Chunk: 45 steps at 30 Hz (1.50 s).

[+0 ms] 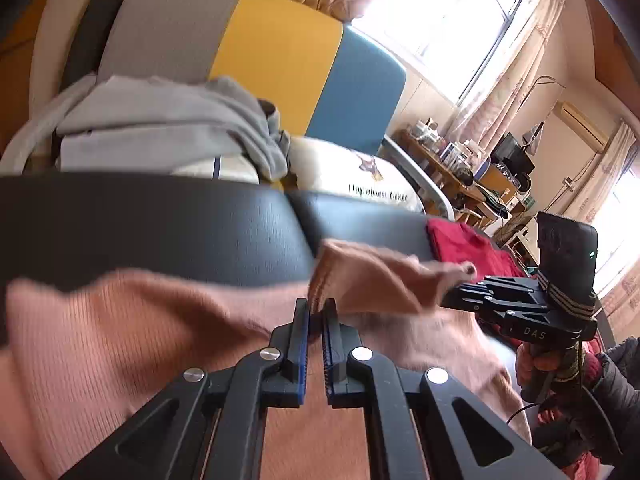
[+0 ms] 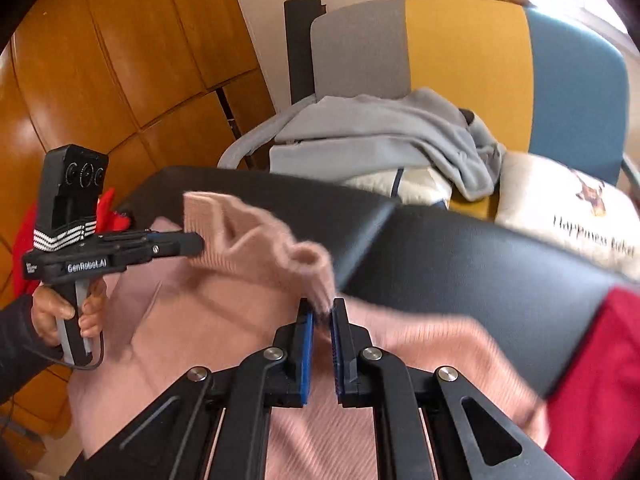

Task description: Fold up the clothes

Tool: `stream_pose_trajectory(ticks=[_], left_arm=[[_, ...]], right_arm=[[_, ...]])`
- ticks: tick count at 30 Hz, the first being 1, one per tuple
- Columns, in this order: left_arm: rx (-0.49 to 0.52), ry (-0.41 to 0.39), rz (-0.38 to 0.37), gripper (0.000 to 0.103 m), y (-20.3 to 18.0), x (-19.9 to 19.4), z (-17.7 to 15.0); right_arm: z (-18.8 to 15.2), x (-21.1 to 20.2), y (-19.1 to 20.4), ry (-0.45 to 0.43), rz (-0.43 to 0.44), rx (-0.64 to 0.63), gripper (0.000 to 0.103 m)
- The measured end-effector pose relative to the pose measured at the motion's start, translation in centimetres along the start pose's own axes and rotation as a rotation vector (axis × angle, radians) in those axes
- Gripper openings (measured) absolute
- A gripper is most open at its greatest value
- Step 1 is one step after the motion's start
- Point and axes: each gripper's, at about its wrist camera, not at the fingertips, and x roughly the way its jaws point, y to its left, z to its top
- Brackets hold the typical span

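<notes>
A pink ribbed sweater lies spread across a black padded surface, its near part filling the lower half of both wrist views. The left gripper is clamped on a raised fold of the sweater's edge, its 2 blue-padded fingers almost together with knit pinched between the tips. The right gripper is likewise closed on a lifted piece of the same sweater, fabric bunched just above its pads. Both gripped portions stand up off the surface while the remainder lies flat; the raised cloth is blurred in both views.

In the left wrist view the right gripper appears at the right, held by a hand in a dark sleeve. In the right wrist view the left gripper appears at the left, gripped by a hand.

A red garment lies on the black surface beside the sweater. Behind the surface, a grey garment is heaped on a chair with a grey, yellow and blue back. A white cushion with printed lettering sits beside the heap
</notes>
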Motion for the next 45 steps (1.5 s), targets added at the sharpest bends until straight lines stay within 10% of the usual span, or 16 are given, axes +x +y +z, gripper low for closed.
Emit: stream_pose_trajectory(ticks=[13, 17, 21, 29, 40, 45], left_arm=[[-0.15, 0.043, 0.013, 0.005, 1.7, -0.2, -7.4], [-0.376, -0.006, -0.139, 0.016, 4.5, -1.7, -8.6], [-0.523, -0.047, -0.227, 0.024, 5.9, -2.1, -8.7], [-0.607, -0.045, -0.259, 0.031, 5.0, 0.5, -7.0], [-0.887, -0.127, -0.395, 0.048, 8.1, 1.7, -8.2], [-0.823, -0.085, -0.367, 0.048, 7.0, 2.4, -7.3]], right_arm=[[-8.2, -0.2, 1.0, 0.047, -0.004, 0.116, 0.006], [-9.0, -1.2, -0.2, -0.006, 0.096, 0.273, 0.021], [-9.3, -1.6, -1.5, -0.078, 0.221, 0.45, 0.075], [-8.2, 0.7, 0.0, -0.115, 0.242, 0.517, 0.076], [-8.7, 1.2, 0.6, -0.228, 0.305, 0.513, 0.103], [-8.4, 1.3, 0.8, -0.201, 0.284, 0.492, 0.103]])
